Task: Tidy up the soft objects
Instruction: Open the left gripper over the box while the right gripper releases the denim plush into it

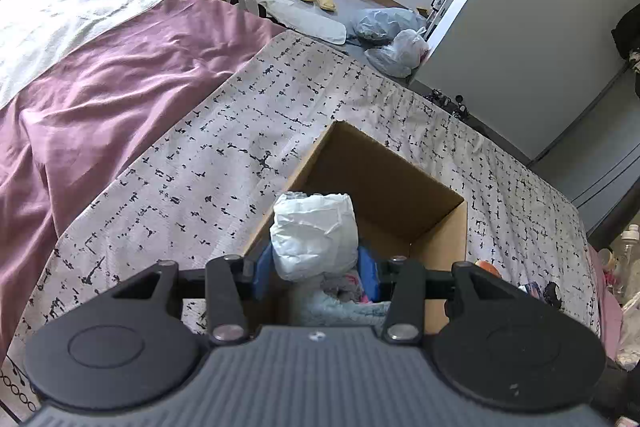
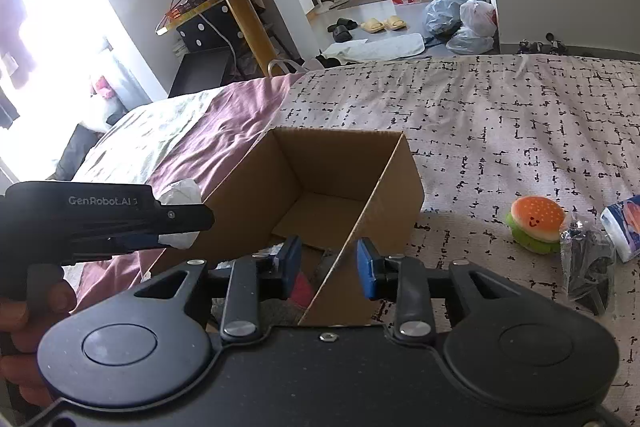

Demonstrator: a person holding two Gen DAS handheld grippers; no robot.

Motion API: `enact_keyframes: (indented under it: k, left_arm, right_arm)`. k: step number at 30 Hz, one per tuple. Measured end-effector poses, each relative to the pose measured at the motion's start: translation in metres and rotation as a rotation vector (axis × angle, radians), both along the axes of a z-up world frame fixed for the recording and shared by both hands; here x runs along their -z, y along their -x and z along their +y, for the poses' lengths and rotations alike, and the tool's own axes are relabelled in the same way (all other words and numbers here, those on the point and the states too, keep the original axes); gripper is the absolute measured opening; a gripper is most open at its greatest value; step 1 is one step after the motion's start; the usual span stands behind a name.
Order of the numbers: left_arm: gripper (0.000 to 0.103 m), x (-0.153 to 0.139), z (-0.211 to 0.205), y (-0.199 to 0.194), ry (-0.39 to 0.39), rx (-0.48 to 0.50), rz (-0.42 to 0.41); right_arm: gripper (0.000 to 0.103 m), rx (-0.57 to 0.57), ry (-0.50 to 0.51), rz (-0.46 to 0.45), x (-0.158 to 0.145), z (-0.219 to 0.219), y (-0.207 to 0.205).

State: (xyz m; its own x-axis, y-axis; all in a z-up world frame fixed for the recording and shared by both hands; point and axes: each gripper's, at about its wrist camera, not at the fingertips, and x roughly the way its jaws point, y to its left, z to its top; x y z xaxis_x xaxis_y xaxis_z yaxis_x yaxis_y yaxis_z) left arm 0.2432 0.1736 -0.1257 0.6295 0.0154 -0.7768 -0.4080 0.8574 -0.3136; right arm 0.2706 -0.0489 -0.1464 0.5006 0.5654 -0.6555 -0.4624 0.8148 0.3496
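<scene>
An open cardboard box [image 1: 400, 179] stands on the patterned bed cover; it also shows in the right wrist view [image 2: 344, 163]. My left gripper [image 1: 316, 267] is shut on a white folded soft bundle [image 1: 316, 231] and holds it above the box's near left edge. In the right wrist view the left gripper [image 2: 176, 227] is at the left of the box with the white bundle [image 2: 182, 193] between its fingers. My right gripper [image 2: 329, 263] is open and empty, its blue pads straddling the box's near right wall. Soft items [image 1: 348, 291] lie inside the box.
A burger-shaped soft toy [image 2: 536, 223], a black item in a clear bag [image 2: 588, 271] and a white printed pack [image 2: 624, 227] lie on the bed cover [image 2: 500, 131] right of the box. A mauve quilt [image 1: 100, 95] covers the left side of the bed.
</scene>
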Motion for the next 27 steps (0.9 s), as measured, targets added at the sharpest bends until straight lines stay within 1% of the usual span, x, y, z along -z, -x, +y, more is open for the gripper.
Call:
enact_keyframes:
  k: [5, 6, 7, 8, 9, 11, 16, 20, 22, 25, 27]
  left_arm:
    - [0.044, -0.008, -0.007, -0.005, -0.023, 0.016, -0.01]
    - [0.048, -0.01, -0.009, -0.006, -0.022, 0.015, -0.021]
    - [0.05, -0.012, -0.01, -0.006, -0.012, 0.022, -0.033]
    - [0.056, -0.014, -0.011, -0.007, -0.007, 0.026, -0.034]
    - [0.064, -0.015, -0.012, -0.008, -0.008, 0.021, -0.028]
    - [0.071, -0.018, -0.015, -0.006, -0.024, -0.007, -0.023]
    - [0.071, -0.026, -0.027, 0.002, -0.058, -0.016, -0.014]
    - [0.072, -0.031, -0.04, 0.009, -0.084, -0.006, -0.01]
    - [0.072, -0.032, -0.047, 0.012, -0.096, -0.007, -0.001]
    - [0.075, -0.035, -0.058, 0.017, -0.114, -0.005, 0.004]
    - [0.078, -0.036, -0.065, 0.022, -0.126, -0.005, 0.001]
  right_arm:
    - [0.035, 0.02, -0.012, 0.002, -0.003, -0.006, 0.0]
    - [0.038, 0.024, -0.016, 0.003, -0.003, -0.007, -0.002]
    - [0.042, 0.028, -0.021, 0.003, -0.004, -0.009, -0.001]
    - [0.043, 0.031, -0.025, 0.001, -0.005, -0.011, 0.0]
    - [0.045, 0.033, -0.027, 0.0, -0.005, -0.013, 0.0]
    - [0.046, 0.038, -0.033, -0.001, -0.007, -0.017, 0.003]
    - [0.054, 0.05, -0.053, -0.004, -0.015, -0.026, 0.005]
    - [0.055, 0.059, -0.051, 0.0, -0.021, -0.036, 0.008]
    - [0.058, 0.065, -0.054, 0.006, -0.023, -0.043, 0.008]
    - [0.065, 0.08, -0.044, 0.008, -0.027, -0.055, 0.011]
    - [0.066, 0.089, -0.039, 0.012, -0.029, -0.063, 0.011]
